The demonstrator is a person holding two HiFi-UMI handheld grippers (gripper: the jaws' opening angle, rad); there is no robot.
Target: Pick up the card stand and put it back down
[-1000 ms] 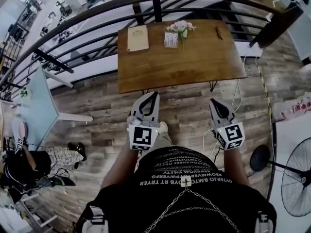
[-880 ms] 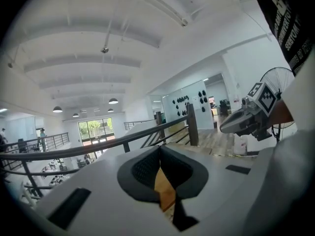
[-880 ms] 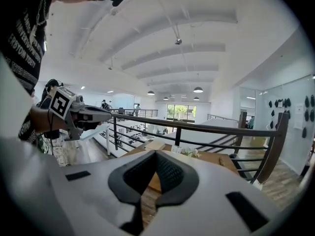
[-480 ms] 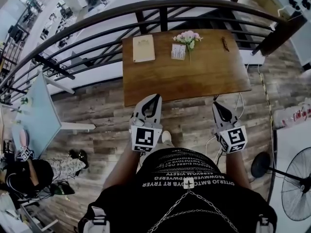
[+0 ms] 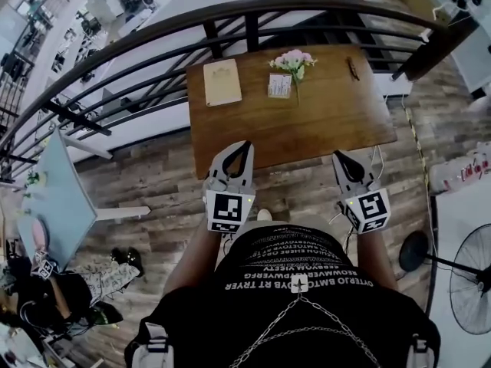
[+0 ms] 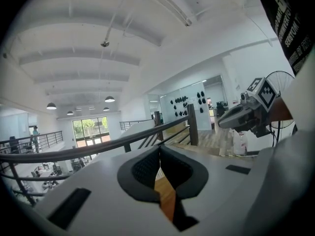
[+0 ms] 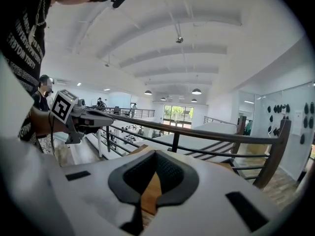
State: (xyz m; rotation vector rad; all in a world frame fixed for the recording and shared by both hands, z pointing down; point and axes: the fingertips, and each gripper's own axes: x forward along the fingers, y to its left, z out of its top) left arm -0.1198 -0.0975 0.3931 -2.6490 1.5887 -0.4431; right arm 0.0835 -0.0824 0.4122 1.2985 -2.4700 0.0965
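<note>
With the left hand-held gripper point(image 5: 245, 145) and right hand-held gripper point(image 5: 337, 156) both closed and empty low at the table point(image 5: 307, 129) edge, the card stand point(image 5: 280, 85) at upper centre, just beside the flowers point(image 5: 294, 59), could be toppled by a reach with unopened jaws.

A black short-sleeved T-shirt point(image 5: 295, 313) printed with rows of white block lettering is worn (text not fully legible). A thin metal chain point(image 5: 265, 334) is hung down the front from a small white clip point(image 5: 299, 283). Grey buckles point(image 5: 152, 349) are seen at the shoulders. The left gripper point(image 5: 246, 144) and right gripper point(image 5: 337, 155) are shelled in light grey, lined with black textured pads point(image 6: 145, 168). Each is fitted with a cube point(image 5: 228, 211) of black-and-white square markers and a small green light.
</note>
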